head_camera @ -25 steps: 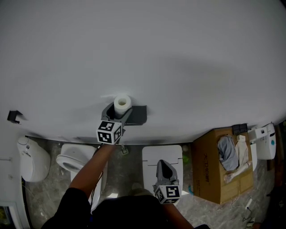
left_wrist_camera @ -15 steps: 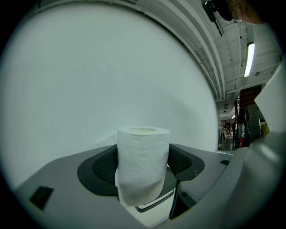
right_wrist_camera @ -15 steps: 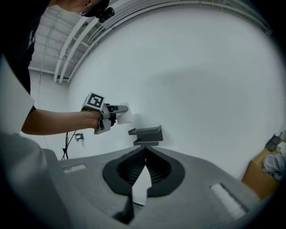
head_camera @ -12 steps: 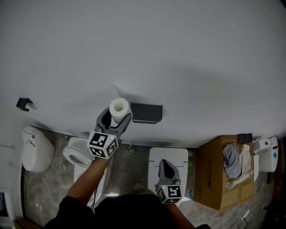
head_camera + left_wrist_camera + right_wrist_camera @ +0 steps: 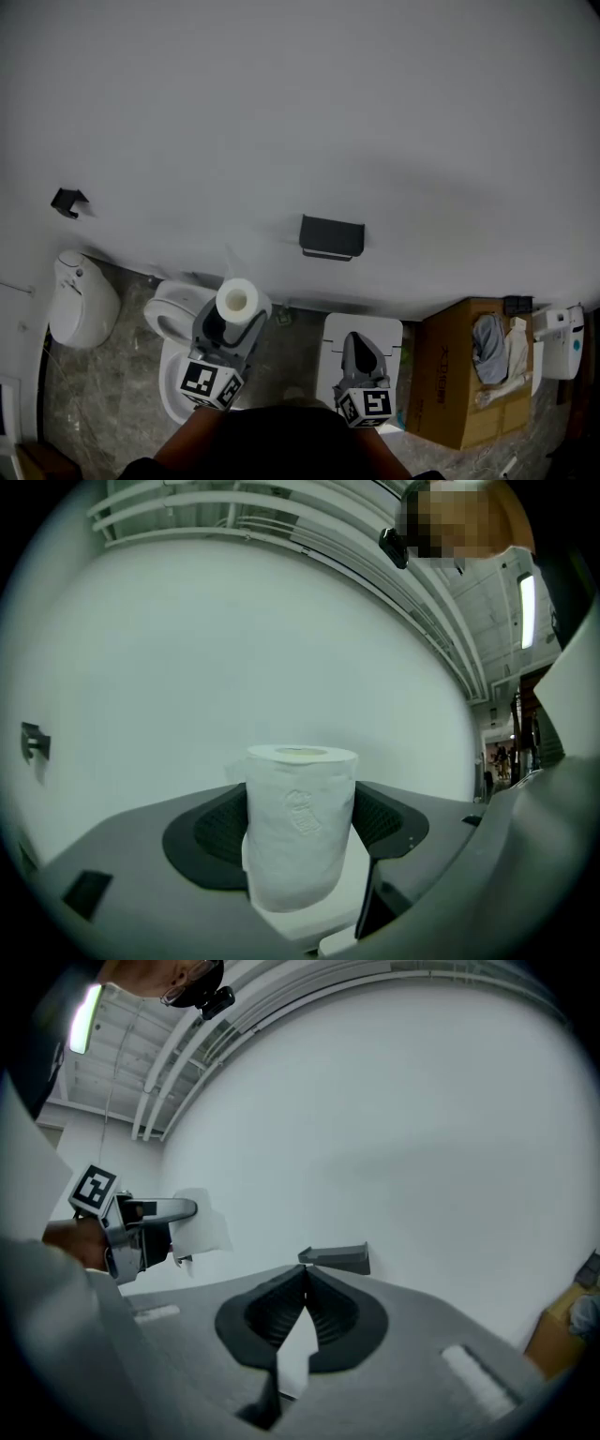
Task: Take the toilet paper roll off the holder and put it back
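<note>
Your left tongs (image 5: 226,330) hold the toilet paper roll (image 5: 236,300). Their jaws stand wide, and the dark ribbed pads (image 5: 217,827) press on the roll from both sides. The roll stands upright between them, with its hollow core facing up toward your head. It is off the holder (image 5: 331,237) and well apart from it, lower and to the left, above the white toilet bowl (image 5: 169,314) near the bottom of the head view. The holder is a dark bracket fixed to the white wall (image 5: 300,112).

Your right tongs (image 5: 305,1279) are closed, the two jaws meeting tip to tip with nothing between them. They sit low by your body and point toward the wall, above a white rectangular panel (image 5: 375,330). In the right gripper view the holder lies just beyond the tips, a little to the right, and your left tongs with the roll show off to the left.

Left of the bowl, a rounded white fixture (image 5: 82,302) stands on the grey stone floor (image 5: 281,352). A small black hook (image 5: 67,201) sits on the wall above it. To your right, an open cardboard box (image 5: 439,366) holds some grey cloth (image 5: 486,336), and a white wall unit (image 5: 561,328) hangs just beyond the box.
</note>
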### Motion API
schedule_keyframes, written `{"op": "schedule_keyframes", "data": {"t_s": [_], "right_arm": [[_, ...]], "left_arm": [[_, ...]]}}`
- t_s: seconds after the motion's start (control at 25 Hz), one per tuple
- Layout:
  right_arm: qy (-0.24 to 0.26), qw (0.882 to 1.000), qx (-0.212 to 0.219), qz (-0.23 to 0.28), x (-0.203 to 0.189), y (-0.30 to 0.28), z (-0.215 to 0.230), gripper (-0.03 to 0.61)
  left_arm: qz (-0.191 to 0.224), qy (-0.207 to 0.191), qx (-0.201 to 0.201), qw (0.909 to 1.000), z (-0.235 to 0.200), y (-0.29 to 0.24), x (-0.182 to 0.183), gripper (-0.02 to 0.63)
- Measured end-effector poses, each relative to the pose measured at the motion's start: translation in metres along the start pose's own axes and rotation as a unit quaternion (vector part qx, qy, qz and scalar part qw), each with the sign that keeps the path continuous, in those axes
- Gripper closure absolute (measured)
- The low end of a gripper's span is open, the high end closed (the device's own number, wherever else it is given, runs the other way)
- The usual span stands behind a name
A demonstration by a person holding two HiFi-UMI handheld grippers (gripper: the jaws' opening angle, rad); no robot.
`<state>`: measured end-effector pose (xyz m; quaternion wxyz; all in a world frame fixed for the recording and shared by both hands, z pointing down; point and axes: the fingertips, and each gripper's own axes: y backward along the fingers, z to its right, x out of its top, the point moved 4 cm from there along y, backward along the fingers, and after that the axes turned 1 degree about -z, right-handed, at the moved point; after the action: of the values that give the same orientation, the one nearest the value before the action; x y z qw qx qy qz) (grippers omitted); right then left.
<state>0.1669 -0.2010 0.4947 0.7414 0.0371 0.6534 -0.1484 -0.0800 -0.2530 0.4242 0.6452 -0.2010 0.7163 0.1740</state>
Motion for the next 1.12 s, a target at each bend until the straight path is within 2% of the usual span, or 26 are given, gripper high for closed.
{"op": "schedule_keyframes", "data": {"t_s": [0.16,0.24,0.48,0.72,0.84,1.12], "right_arm": [[0.018,1.000,0.009,0.016,0.011,0.003,-0.018,0.580],[0.029,0.999,0.014,0.017,0.011,0.004,-0.025,0.580],[0.022,1.000,0.014,0.012,0.001,0.006,-0.035,0.580],[0.027,1.000,0.000,0.014,0.008,0.007,-0.020,0.580],[0.025,0.999,-0.005,0.018,0.009,0.011,-0.016,0.580],[0.014,1.000,-0.006,0.022,0.009,0.015,-0.012,0.580]], "left_arm": [[0.001,0.005,0.018,0.9998,-0.001,0.031,-0.006,0.279],[-0.001,0.002,0.016,0.9999,-0.001,0.038,-0.010,0.279],[-0.005,-0.011,-0.003,0.9999,0.001,0.033,-0.014,0.279],[0.004,-0.001,-0.031,0.9995,0.005,-0.005,0.000,0.279],[0.015,0.008,-0.054,0.9984,0.009,-0.029,0.019,0.279],[0.047,0.000,-0.109,0.9930,0.027,-0.106,0.064,0.279]]}}
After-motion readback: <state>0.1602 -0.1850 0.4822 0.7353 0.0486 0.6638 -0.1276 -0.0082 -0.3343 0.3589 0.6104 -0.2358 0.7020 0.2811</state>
